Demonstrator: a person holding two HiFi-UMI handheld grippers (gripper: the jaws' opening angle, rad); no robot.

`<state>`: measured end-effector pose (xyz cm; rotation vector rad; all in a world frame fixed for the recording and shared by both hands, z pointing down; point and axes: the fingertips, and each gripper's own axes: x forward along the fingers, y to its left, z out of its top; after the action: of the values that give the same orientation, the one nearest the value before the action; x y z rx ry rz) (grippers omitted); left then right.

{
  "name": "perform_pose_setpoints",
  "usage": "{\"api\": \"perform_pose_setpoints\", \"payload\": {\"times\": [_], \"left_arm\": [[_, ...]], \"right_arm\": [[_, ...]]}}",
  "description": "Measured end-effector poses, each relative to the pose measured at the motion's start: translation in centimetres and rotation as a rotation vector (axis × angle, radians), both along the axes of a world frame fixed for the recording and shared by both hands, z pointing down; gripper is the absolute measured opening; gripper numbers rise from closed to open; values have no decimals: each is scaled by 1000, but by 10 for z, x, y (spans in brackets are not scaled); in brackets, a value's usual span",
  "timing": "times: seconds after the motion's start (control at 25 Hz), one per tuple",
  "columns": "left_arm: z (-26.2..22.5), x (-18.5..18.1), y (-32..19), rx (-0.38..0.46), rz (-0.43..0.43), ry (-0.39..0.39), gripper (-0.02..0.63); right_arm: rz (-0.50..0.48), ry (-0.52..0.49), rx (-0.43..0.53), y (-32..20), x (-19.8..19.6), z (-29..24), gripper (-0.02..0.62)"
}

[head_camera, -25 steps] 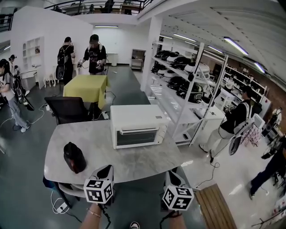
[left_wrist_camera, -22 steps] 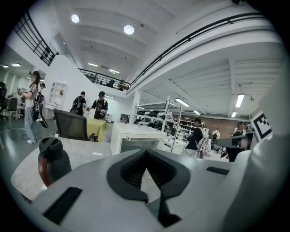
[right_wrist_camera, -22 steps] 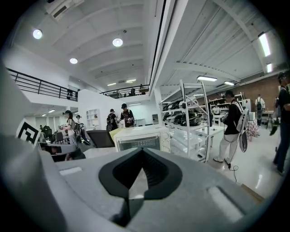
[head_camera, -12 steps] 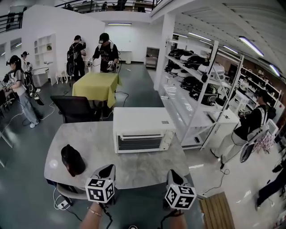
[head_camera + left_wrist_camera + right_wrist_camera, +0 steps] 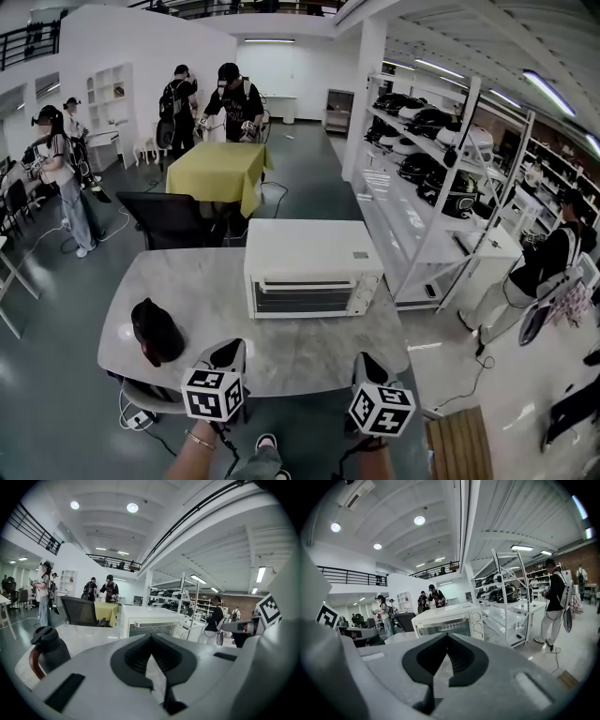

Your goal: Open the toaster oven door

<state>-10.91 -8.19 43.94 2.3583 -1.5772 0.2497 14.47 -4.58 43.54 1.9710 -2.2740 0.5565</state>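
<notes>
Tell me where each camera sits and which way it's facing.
Head view: on the person's head, looking steeply down at the table, oven and jug; the left gripper, right gripper and forearms show.
Left gripper view: rides the left gripper, looks along its shut jaws at the oven; the right gripper shows at right.
Right gripper view: rides the right gripper, looks along its shut jaws at the oven; the left gripper shows at left.
All three share the oven.
</notes>
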Motion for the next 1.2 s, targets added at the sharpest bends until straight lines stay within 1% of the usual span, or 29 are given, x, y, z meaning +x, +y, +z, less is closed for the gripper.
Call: {"api": "perform_pose_setpoints", "payload": {"times": [0.2,0.44,0.8,1.04,1.2], "left_arm": [[3,3,-22,-1,-7,5,5],[-12,-1,-67,26,-26,27,5],[-31,-27,-142,61,-51,49,5],[-23,-46,-179,34,-70,56,5],[-16,-49,-193,28,-69,48,5]], "right_arm": [[-6,4,-6,-22,2,3,5],[-21,28,19,-71,2,-17,5],[-44,56,60,-156,-22,-44,5],[-54,69,72,-200,-40,-52,5],[-61,69,53,-215,-45,-40,5]]}}
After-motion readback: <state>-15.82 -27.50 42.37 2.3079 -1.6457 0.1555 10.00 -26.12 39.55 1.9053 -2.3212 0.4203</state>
